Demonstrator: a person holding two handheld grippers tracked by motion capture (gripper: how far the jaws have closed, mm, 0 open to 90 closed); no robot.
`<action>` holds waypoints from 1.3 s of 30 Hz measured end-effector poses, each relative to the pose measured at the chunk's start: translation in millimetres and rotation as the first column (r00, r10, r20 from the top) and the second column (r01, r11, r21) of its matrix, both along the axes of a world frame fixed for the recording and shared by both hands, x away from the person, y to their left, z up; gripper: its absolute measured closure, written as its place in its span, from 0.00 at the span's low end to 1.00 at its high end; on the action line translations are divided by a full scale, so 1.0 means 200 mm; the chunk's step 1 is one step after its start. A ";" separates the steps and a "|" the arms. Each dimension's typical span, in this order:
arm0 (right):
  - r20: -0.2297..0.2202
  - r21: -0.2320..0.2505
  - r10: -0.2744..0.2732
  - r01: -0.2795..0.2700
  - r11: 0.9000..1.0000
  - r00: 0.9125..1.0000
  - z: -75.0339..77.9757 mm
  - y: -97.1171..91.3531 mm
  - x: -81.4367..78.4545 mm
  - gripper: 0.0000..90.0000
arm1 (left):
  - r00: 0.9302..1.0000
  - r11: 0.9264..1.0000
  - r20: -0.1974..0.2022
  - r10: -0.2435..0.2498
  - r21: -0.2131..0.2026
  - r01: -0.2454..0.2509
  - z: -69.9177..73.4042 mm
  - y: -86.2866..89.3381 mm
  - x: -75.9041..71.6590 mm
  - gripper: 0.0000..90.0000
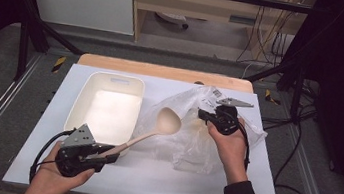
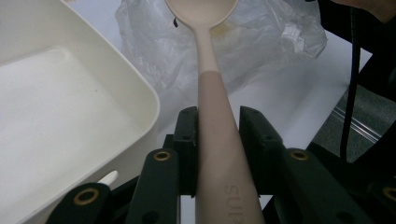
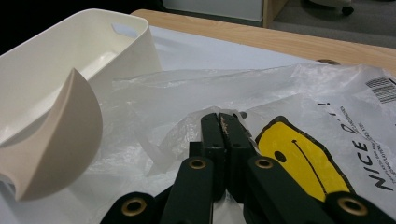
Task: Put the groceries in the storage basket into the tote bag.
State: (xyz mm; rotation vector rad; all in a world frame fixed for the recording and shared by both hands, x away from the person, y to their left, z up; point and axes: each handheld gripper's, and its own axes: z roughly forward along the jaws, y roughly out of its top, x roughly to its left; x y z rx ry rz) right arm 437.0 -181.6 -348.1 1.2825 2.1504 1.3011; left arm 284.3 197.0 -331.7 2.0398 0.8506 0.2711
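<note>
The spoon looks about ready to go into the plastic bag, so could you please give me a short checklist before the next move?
1. Left gripper clamped on the spoon handle: ok.
2. Right gripper pinching the plastic bag: ok.
3. Spoon bowl lifted off the table, pointing toward the bag: ok.
4. Bag mouth open wide enough for the bowl: cannot tell.
5. Cream tub beside the spoon's path, not across it: ok.
</note>
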 end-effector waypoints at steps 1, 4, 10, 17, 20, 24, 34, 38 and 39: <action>0.001 0.002 0.000 0.000 1.000 1.000 0.00 0.00 0.00 1.00 | 1.000 1.000 -0.005 -0.004 0.003 0.004 -0.01 -0.01 0.00 0.77; 0.004 0.006 0.001 -0.001 1.000 1.000 0.00 0.00 0.00 1.00 | 1.000 1.000 -0.017 -0.019 0.017 0.019 -0.04 -0.04 0.01 0.77; 0.010 0.011 0.008 -0.008 1.000 1.000 0.01 0.00 -0.01 1.00 | 0.999 0.999 -0.034 -0.036 0.030 0.037 -0.09 -0.10 0.02 0.77; 0.010 0.014 0.003 -0.003 1.000 1.000 0.01 0.00 0.00 1.00 | 0.996 0.997 -0.053 -0.066 0.046 0.068 -0.13 -0.18 0.01 0.77; 0.010 0.015 0.007 -0.007 1.000 1.000 0.01 0.00 -0.01 1.00 | 0.996 0.996 -0.059 -0.072 0.049 0.075 -0.16 -0.21 0.03 0.77; 0.011 0.019 0.009 -0.009 1.000 1.000 0.01 0.00 -0.02 1.00 | 0.995 0.995 -0.063 -0.074 0.056 0.078 -0.19 -0.26 0.05 0.77; 0.022 0.024 0.018 -0.019 1.000 1.000 0.03 0.00 -0.04 1.00 | 0.996 0.997 -0.067 -0.056 0.056 0.059 -0.25 -0.34 0.14 0.77; 0.036 0.030 0.026 -0.027 0.999 0.999 0.04 0.00 -0.05 1.00 | 0.997 0.998 -0.061 -0.045 0.051 0.048 -0.27 -0.38 0.17 0.77; 0.037 0.032 0.025 -0.026 0.999 0.999 0.04 0.00 -0.05 1.00 | 0.997 0.998 -0.060 -0.044 0.050 0.047 -0.27 -0.38 0.17 0.77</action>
